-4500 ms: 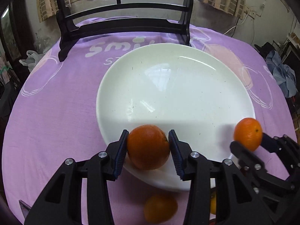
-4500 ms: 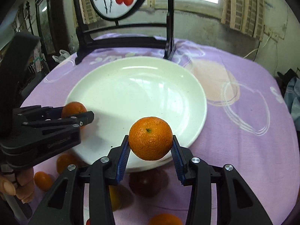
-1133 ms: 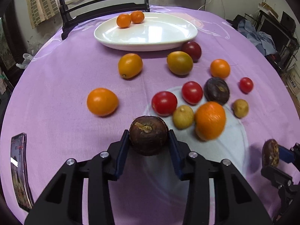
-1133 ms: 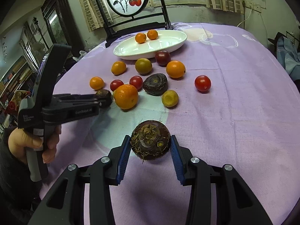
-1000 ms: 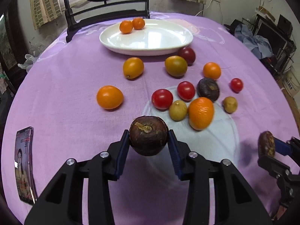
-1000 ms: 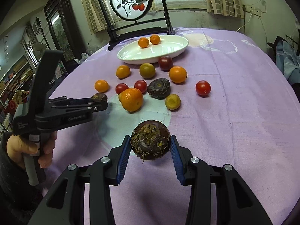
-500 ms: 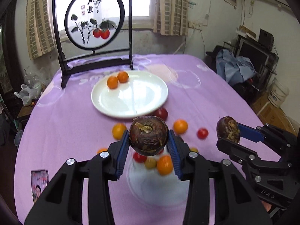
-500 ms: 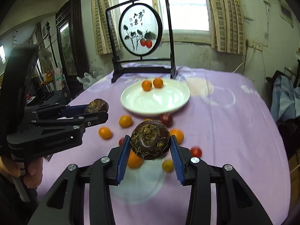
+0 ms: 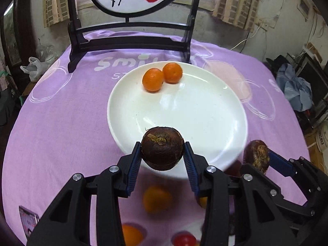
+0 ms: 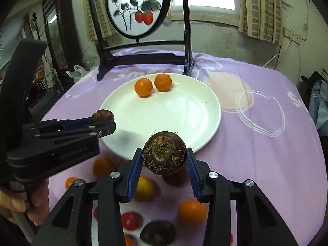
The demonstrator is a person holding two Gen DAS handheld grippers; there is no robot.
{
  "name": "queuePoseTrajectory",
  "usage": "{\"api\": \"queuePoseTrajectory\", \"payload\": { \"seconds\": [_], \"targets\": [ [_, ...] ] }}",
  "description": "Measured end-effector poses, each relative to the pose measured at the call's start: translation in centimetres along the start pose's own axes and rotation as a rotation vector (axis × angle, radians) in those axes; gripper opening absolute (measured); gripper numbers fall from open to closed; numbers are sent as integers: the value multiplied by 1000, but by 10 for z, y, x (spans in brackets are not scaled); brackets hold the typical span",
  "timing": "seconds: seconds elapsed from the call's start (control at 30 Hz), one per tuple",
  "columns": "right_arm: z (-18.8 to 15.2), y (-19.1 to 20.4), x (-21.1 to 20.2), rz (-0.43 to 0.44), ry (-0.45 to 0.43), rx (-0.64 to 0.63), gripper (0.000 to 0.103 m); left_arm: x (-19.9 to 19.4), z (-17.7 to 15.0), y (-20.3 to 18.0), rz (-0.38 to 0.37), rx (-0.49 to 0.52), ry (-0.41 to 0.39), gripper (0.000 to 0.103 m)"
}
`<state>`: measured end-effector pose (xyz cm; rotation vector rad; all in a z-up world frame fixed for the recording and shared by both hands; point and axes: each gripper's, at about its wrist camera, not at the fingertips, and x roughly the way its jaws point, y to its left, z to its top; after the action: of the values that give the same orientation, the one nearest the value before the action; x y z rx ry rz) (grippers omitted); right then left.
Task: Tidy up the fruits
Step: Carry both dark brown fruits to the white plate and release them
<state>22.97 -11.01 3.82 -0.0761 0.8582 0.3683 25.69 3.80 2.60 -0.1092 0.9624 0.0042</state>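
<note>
Left claw: your left claw (image 9: 163, 155) grips a dark brown fruit (image 9: 163, 148) above the near rim of the white plate (image 9: 196, 110).
Right claw: your right claw (image 10: 164, 165) clamps a second dark, rooty fruit (image 10: 164, 155) beside it, over that rim.
Plate: two oranges (image 9: 152, 79) touching at its far side.
Worktop: loose fruit lies on the purple cloth (image 9: 51, 127).

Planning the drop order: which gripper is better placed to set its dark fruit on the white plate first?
Probably the left gripper: its dark fruit already overlaps the white plate at the near rim, while the right gripper holds its fruit just short of it.
</note>
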Motion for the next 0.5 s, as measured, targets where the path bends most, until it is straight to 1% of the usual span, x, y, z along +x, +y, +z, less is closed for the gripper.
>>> {"api": "queuePoseTrajectory", "payload": {
  "seconds": [0.1, 0.23, 0.27, 0.3, 0.33, 0.37, 0.4, 0.5],
  "targets": [
    [7, 0, 27, -4, 35, 5, 43, 19, 7, 2, 6, 0, 21, 40],
    [8, -3, 52, -4, 87, 16, 44, 38, 12, 5, 22, -22, 57, 41],
    [7, -3, 54, -12, 85, 22, 49, 39, 12, 7, 30, -43, 60, 42],
    [6, -2, 54, -14, 82, 23, 51, 37, 13, 8, 28, -57, 54, 51],
    [5, -1, 51, -12, 72, 21, 57, 31, 13, 9, 22, -66, 41, 59],
    [3, -2, 44, -21, 52, 26, 60, 21, 13, 10, 19, -77, 10, 74],
    [1, -4, 35, -20, 30, 36, 60, 9, 11, 10, 20, -84, -34, 80],
    [-7, -13, 5, 4, -4, 54, 61, -24, 2, 7, 32, -61, -118, 85]
  ]
}}
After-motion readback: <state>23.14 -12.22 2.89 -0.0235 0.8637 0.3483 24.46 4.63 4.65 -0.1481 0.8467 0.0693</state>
